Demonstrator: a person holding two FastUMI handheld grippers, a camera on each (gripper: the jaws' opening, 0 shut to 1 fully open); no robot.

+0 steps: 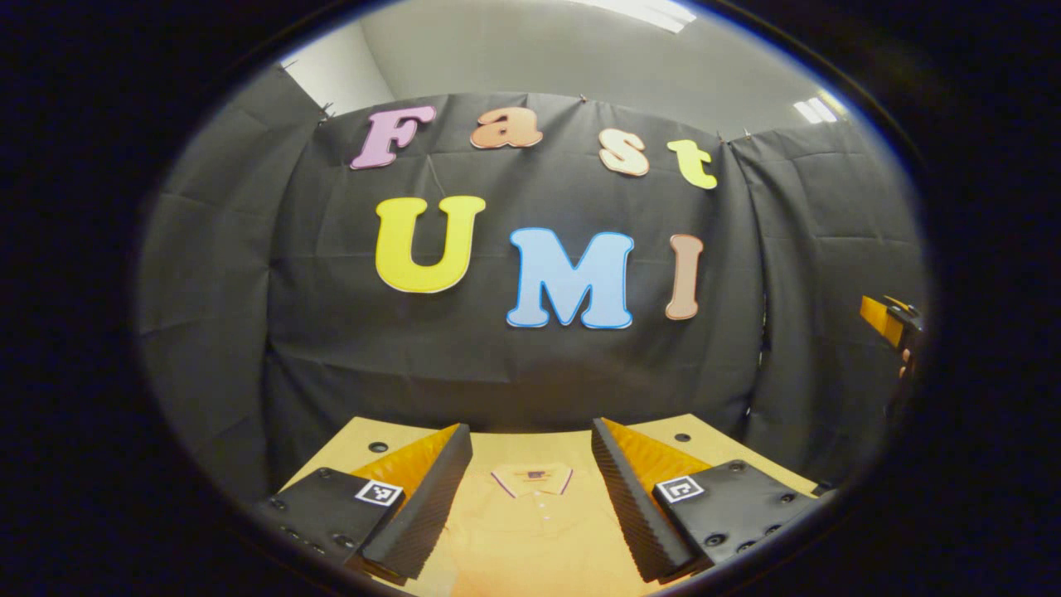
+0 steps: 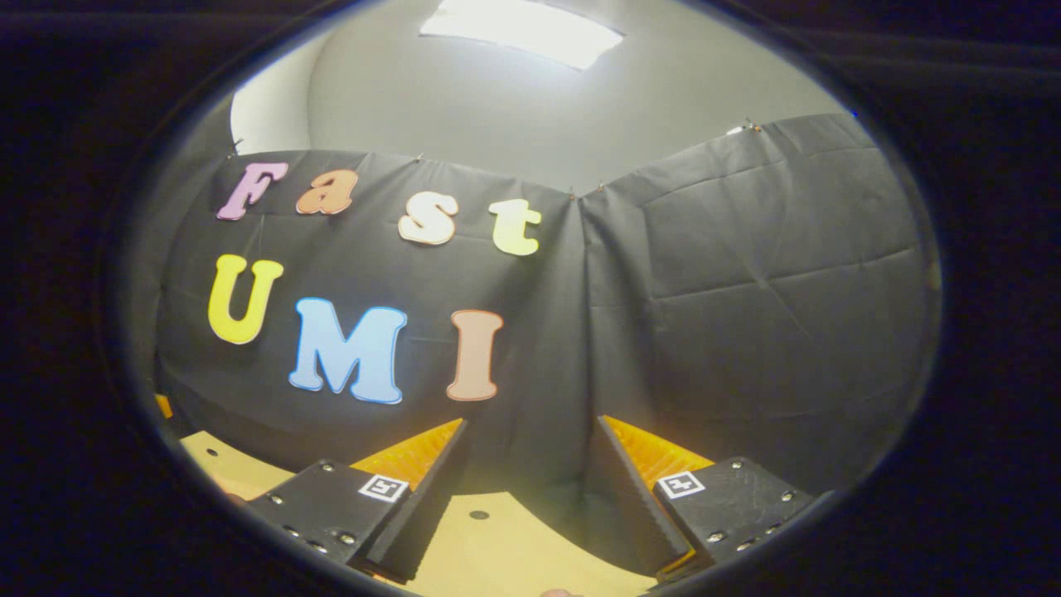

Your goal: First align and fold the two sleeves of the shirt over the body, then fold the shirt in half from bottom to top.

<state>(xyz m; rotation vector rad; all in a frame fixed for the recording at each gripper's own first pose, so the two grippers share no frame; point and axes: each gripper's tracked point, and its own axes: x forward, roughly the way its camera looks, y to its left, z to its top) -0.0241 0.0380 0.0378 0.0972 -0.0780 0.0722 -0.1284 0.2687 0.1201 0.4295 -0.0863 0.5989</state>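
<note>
1. Left gripper (image 1: 530, 489), left gripper view: fingers spread wide apart, nothing between them, held above the table (image 1: 348, 452).
2. Shirt (image 1: 530, 531): orange polo, lying flat on the table beneath and between the left gripper's fingers. Collar (image 1: 531, 478) points toward the black cloth wall (image 1: 530, 365); a short buttoned placket runs down from it. Small tag inside the collar, too small to read.
3. Sleeves hidden behind the fingers; cannot tell how they lie.
4. Right gripper (image 2: 530, 489), right gripper view: fingers likewise well apart, gripping nothing, over a bare corner of the table (image 2: 497, 547) near the cloth wall.
5. Each finger mount carries a small square black-and-white marker (image 1: 380, 492); a pattern, not readable text.
6. Table: light wood-toned top with small dark round holes (image 1: 378, 446).
7. Far right edge of the left gripper view: part of the other gripper (image 1: 891, 323) with a fingertip of the hand holding it.
8. Ceiling light panel (image 2: 522, 29) overhead.
</note>
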